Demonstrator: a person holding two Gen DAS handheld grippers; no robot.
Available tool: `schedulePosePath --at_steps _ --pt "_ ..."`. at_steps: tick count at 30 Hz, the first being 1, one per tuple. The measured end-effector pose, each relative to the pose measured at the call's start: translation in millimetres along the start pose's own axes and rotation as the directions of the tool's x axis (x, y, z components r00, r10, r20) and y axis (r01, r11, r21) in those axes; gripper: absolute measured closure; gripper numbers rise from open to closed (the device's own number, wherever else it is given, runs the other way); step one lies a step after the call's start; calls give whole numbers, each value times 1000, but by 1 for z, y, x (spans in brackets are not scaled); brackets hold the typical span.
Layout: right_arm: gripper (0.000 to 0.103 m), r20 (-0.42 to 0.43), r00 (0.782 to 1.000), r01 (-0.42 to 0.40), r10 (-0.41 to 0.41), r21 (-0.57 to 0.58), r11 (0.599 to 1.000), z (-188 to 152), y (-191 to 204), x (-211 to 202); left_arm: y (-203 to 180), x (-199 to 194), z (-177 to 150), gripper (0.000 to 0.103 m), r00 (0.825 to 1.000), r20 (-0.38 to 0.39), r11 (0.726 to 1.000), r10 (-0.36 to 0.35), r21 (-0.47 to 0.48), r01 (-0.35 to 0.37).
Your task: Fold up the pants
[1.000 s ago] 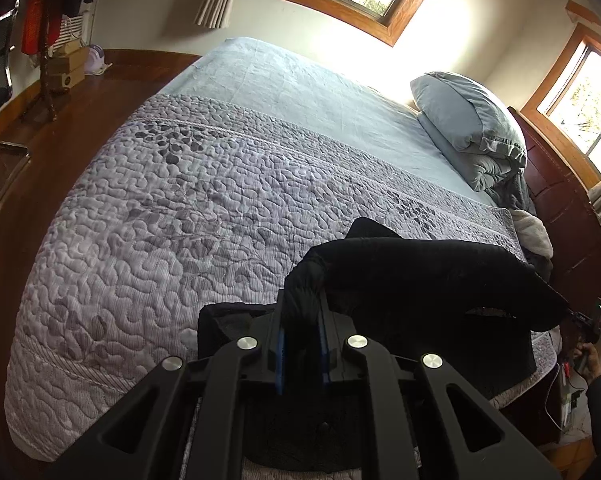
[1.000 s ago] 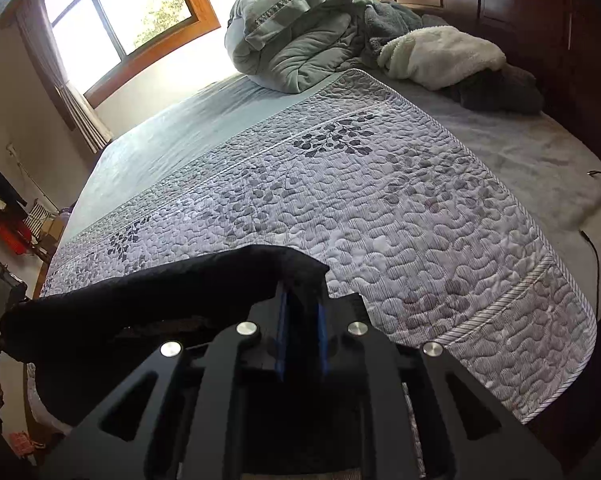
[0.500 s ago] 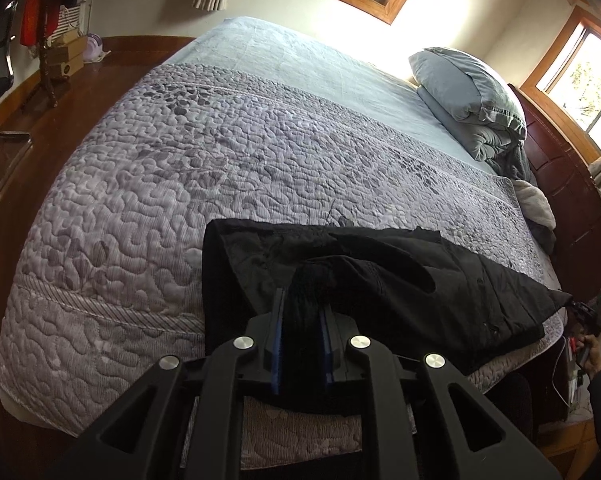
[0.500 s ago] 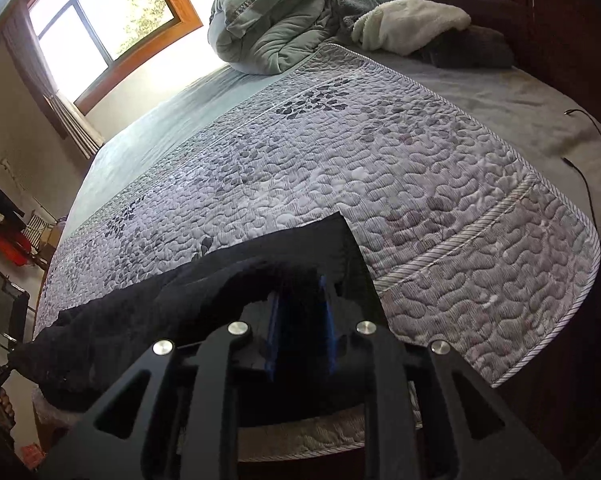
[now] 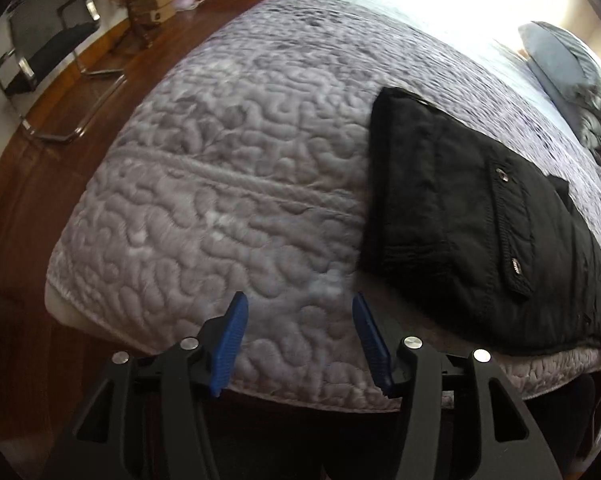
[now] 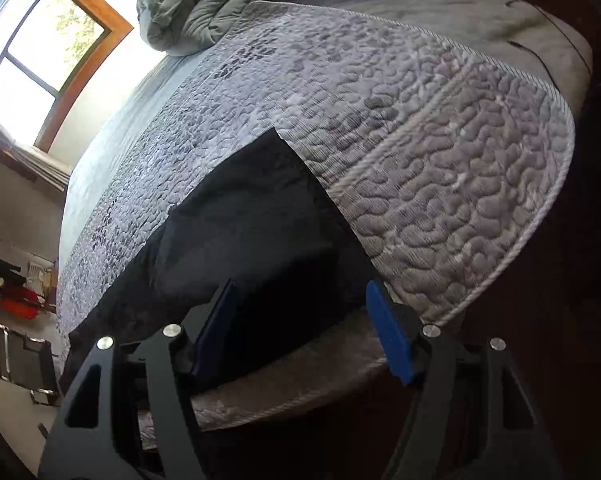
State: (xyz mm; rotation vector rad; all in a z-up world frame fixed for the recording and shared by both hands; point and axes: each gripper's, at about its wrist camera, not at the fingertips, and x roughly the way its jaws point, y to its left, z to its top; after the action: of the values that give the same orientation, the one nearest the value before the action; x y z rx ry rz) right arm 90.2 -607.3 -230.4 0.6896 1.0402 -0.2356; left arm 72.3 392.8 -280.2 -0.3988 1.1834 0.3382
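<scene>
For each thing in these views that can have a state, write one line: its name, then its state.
left gripper: open, empty
right gripper: open, empty
black pants: lying folded flat on the quilt, released
quilt: spread over the bed
duvet: bunched up near the headboard

Both wrist views low, close over bed edge (image 5: pixel 260 384), sharing black pants (image 5: pixel 480 216) (opposite ends)

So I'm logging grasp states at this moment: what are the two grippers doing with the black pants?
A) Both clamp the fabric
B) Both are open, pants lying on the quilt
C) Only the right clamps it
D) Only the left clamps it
B: the left gripper and right gripper both stand open with nothing between the blue pads, and the black pants lie folded on the quilt.
</scene>
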Motion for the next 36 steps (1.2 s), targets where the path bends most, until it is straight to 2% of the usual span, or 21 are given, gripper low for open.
schedulePosePath --at_steps 2,3,4,6,7,10,13,15,17,20,21,22,23,24,25,27,31,33,36 --pt "35 -5 996 -84 85 119 989 -11 -20 -1 19 -14 -7 47 997 58 993 -43 -104 49" --pt "35 0 991 -131 133 171 976 -16 -28 -1 23 -24 -11 40 992 100 987 -72 -138 86" --pt "35 10 986 -165 167 217 962 -21 -35 0 23 -33 -15 32 985 141 980 -102 -154 123" --pt "36 31 975 -220 220 274 936 -29 -44 5 12 -48 -20 22 963 210 970 -169 -137 200" --pt "36 36 969 -244 244 293 925 -31 -45 9 3 -52 -21 21 953 225 965 -205 -117 235" --pt "38 71 950 -309 304 336 890 -33 -45 21 -24 -51 -17 17 923 201 933 -328 -83 350" --pt "38 97 936 -347 337 387 854 -30 -45 36 -41 -38 -13 16 897 164 891 -411 -134 433" --pt "38 91 940 -336 328 409 849 -30 -44 46 -45 -30 -10 16 888 152 871 -434 -181 457" --pt "38 81 943 -326 323 414 850 -28 -43 53 -49 -21 -7 16 889 136 864 -437 -210 457" --pt "36 82 943 -327 323 412 850 -25 -41 57 -55 -6 0 25 907 109 878 -406 -230 421" --pt "36 80 944 -323 319 409 853 -23 -39 59 -55 -2 2 37 919 107 886 -379 -246 394" --pt "35 80 945 -322 318 407 855 -22 -38 60 -53 0 4 54 925 108 887 -364 -263 379" --pt "35 78 945 -322 318 406 856 -21 -37 61 -49 1 5 64 925 110 882 -365 -277 381" --pt "35 78 945 -322 318 404 856 -20 -37 62 -46 1 7 79 923 110 877 -368 -288 384" --pt "35 79 945 -322 318 403 857 -19 -37 62 -44 1 9 84 923 114 876 -366 -294 384" --pt "35 86 946 -320 313 406 856 -17 -39 62 -40 0 14 91 927 124 879 -355 -293 376" --pt "35 96 945 -325 314 407 854 -15 -43 60 -31 -8 21 98 929 155 880 -337 -300 369" --pt "35 95 945 -324 314 409 853 -16 -45 62 -28 -5 22 98 927 146 874 -345 -309 374" --pt "36 97 943 -329 319 413 849 -18 -48 63 -35 0 17 98 927 110 881 -359 -287 375"
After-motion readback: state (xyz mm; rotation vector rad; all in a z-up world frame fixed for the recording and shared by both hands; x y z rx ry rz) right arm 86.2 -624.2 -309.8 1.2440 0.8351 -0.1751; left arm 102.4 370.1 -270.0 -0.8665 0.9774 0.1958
